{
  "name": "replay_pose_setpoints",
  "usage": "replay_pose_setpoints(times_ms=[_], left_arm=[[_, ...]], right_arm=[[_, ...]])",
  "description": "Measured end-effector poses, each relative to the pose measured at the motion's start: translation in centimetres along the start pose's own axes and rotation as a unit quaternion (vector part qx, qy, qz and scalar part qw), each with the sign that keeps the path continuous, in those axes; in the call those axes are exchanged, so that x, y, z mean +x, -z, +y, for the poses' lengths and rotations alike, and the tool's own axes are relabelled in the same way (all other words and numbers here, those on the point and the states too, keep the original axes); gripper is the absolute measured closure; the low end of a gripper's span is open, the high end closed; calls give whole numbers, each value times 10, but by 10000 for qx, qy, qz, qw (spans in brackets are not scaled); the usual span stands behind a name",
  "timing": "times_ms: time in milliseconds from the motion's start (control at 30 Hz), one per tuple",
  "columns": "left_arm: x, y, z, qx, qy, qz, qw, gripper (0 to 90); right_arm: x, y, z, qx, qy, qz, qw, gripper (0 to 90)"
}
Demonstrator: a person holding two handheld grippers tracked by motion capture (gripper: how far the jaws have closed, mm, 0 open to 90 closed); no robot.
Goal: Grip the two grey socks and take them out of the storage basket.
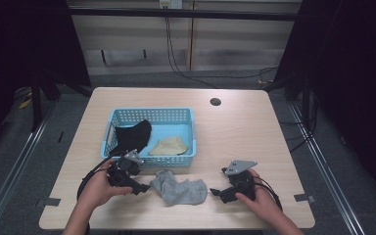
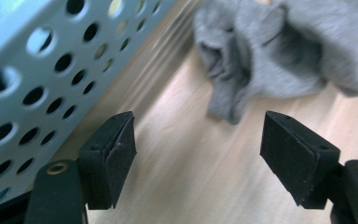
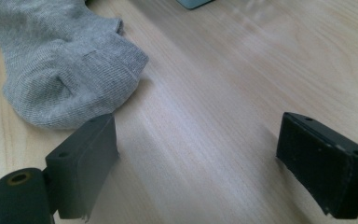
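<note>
Grey sock (image 1: 180, 189) lies crumpled near the tabletop's (image 1: 235, 132) front edge, just in front of the blue basket (image 1: 149, 117). Left hand-held gripper (image 1: 138, 187) and right hand-held gripper (image 1: 217, 194) flank it, jaws wide apart, holding nothing.

Two handheld black plastic two-jaw tools. Left tool (image 1: 136, 188): grey three-cornered plate on top, black cable looping off behind. Right tool (image 1: 217, 192): same grey plate, black cable trailing behind. Jaws are blocky black wedges with flat matte rubbery pads (image 2: 121, 151), small screw holes, brass-coloured inserts at the bases. Forearms bare, no sleeves.
</note>
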State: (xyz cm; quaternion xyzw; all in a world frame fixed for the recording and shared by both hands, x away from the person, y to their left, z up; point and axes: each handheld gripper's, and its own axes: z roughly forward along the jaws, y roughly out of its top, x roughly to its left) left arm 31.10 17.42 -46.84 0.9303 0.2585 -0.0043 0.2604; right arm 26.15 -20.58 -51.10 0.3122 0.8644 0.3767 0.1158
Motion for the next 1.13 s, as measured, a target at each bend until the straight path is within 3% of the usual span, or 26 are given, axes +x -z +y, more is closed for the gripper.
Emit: replay_pose_setpoints(times_ms=[33,167,200,267,567,700,900,1133], left_arm=[[1,-1,-2,-12,-10,14,10000,257],[6,-5,-10,-164,-369,133,9991,248],[6,-6,-12,-197,-307,163,9992,248],[7,-7,-14,-144,-375,170,9990,248],[6,-17,-21,-593,-652,255,9958,172],[6,-23,-28,-1138,-667,158,9911,148],[10,-26,-36,-1518,-716,96,9858,147],[10,-25,-36,-1486,-724,118,9862,147]], right_arm=[[0,0,0,0,0,1,10000,118],[0,0,0,0,0,0,10000,118],[0,0,0,0,-2,0,10000,118],[0,0,0,1,-1,0,10000,118],[0,0,0,0,1,-2,10000,118],[0,0,0,1,0,0,10000,118],[0,0,0,-2,9,-2,10000,118],[0,0,0,-1,9,-3,10000,118]])
